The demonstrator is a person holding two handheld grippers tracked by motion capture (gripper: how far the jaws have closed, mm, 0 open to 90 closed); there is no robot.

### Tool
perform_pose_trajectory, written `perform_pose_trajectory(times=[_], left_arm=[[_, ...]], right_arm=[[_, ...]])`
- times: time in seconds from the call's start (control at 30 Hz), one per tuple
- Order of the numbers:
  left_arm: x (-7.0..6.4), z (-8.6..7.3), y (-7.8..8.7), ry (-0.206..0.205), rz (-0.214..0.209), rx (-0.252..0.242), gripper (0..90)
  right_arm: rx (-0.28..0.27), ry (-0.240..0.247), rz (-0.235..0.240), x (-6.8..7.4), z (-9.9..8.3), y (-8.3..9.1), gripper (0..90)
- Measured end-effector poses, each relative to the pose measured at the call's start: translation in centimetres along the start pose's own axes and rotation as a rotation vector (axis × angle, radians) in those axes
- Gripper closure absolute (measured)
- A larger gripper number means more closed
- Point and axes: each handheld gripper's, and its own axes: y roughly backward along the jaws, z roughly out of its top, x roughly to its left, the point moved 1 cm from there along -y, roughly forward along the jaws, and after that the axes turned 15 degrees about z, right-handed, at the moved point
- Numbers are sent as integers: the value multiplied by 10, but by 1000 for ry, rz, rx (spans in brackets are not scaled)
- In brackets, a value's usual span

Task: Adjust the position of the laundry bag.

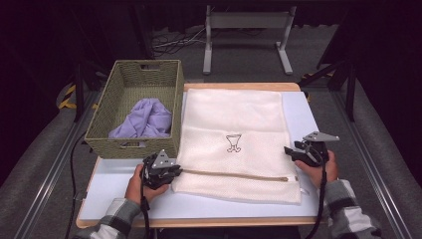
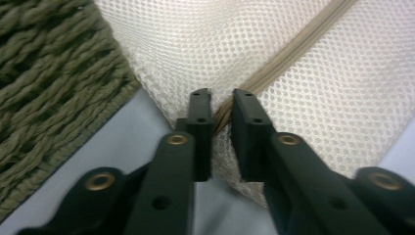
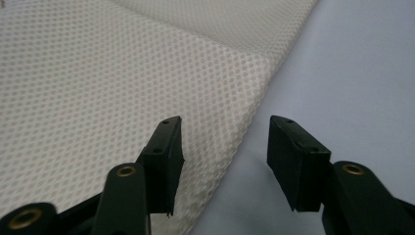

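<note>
A white mesh laundry bag (image 1: 234, 114) lies flat on the pale table (image 1: 124, 199), with a beige zipper (image 1: 234, 174) running along its near edge. My left gripper (image 1: 175, 172) is at the bag's near left corner. In the left gripper view that gripper (image 2: 221, 98) is shut on the corner, the zipper (image 2: 293, 54) end pinched between its jaws. My right gripper (image 1: 292, 152) hovers at the bag's right edge. In the right gripper view it (image 3: 225, 132) stands open, one jaw over the mesh bag (image 3: 98, 88), the other over the bare table (image 3: 352, 63).
A woven olive basket (image 1: 129, 147) holding a lavender cloth (image 1: 147, 119) stands against the bag's left side, close to my left gripper; its wall (image 2: 44, 78) fills the left of the left gripper view. A metal stand (image 1: 246, 20) is on the floor beyond the table.
</note>
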Motion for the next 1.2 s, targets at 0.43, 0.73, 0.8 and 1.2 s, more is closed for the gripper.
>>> perform_pose_trajectory(times=[0.43,0.73,0.8,1.2], left_arm=[[-1,4,-5,-10,12,-2,842],[-1,10,-7,-27,19,10,843],[-1,10,-7,-31,20,9,843],[-6,7,-6,-78,52,-15,830]], right_arm=[[50,70,45,-11,19,-21,872],[48,64,20,-20,34,-35,872],[42,67,16,-20,34,-35,851],[-48,34,45,-3,12,30,588]])
